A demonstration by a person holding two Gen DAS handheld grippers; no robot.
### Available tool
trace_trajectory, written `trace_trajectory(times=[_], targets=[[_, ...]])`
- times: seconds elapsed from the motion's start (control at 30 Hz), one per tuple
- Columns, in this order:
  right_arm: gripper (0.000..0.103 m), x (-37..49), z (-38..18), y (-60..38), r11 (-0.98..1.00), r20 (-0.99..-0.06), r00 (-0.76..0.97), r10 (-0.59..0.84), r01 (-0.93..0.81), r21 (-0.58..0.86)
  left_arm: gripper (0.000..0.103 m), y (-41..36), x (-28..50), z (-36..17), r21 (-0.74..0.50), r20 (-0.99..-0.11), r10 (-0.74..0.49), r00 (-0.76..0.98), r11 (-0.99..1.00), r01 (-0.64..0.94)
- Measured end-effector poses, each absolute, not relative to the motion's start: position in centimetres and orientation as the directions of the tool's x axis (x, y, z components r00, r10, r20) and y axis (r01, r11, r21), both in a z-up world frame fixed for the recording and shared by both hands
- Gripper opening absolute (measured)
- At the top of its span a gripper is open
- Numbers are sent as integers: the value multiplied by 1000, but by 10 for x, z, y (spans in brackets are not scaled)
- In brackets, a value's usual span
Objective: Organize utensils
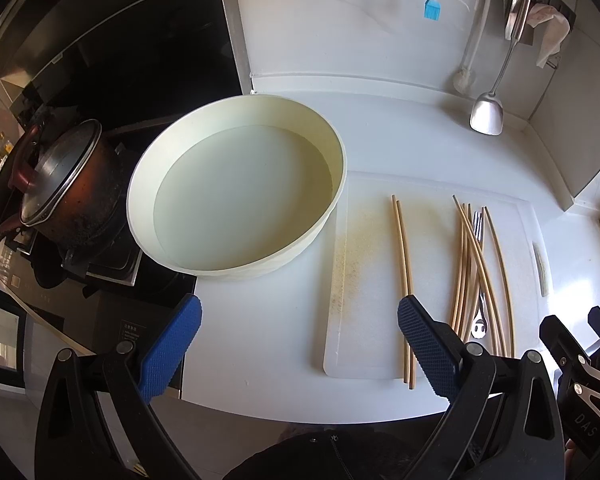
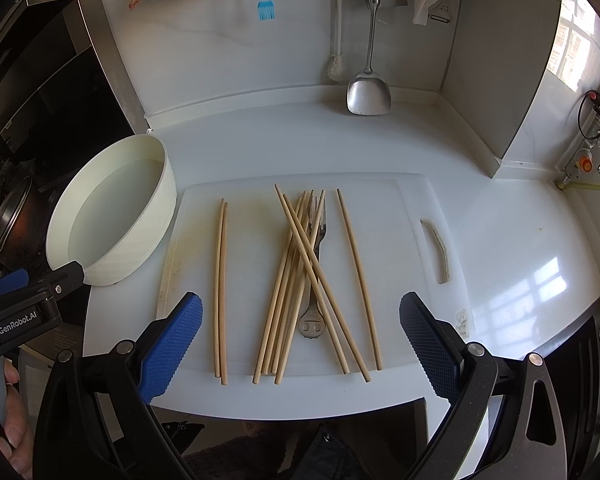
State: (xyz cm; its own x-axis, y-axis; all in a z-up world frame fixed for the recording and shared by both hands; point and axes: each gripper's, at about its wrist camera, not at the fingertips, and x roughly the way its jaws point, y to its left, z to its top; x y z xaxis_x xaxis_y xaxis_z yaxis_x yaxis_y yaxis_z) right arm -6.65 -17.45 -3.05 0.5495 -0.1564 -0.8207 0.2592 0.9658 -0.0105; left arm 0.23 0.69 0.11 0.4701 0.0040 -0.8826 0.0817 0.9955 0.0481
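Both my claws, left claw and right claw: wide, empty. Chopsticks heaped over fork mid cutting board; sorted pair at 9 o'clock. Sorting barely begun. Next: pinch loose stick at 3 o'clock, narrow grip needed.

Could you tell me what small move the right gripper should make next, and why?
Probably lower the open right gripper onto the lone chopstick at the right of the cutting board. It lies apart from the crossed pile covering the fork, so it looks easiest to grasp cleanly.
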Motion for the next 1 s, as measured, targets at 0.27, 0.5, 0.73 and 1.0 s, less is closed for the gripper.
trace_trajectory(times=[0.27,0.5,0.73,1.0], targets=[[94,-67,-30,-174,966,-821,550,-156,259,-10,97,7,2,1,48,-882,4,471,996,81],[94,-66,-30,-173,966,-821,550,-154,257,-10,97,7,2,1,48,-882,4,470,996,80],[94,-66,-29,-171,966,-820,551,-154,258,-9,97,8,3,1,47,-882,4,472,996,80],[94,-74,-34,-177,958,-821,552,-146,285,21,97,10,3,-4,37,-886,-18,464,993,108]])
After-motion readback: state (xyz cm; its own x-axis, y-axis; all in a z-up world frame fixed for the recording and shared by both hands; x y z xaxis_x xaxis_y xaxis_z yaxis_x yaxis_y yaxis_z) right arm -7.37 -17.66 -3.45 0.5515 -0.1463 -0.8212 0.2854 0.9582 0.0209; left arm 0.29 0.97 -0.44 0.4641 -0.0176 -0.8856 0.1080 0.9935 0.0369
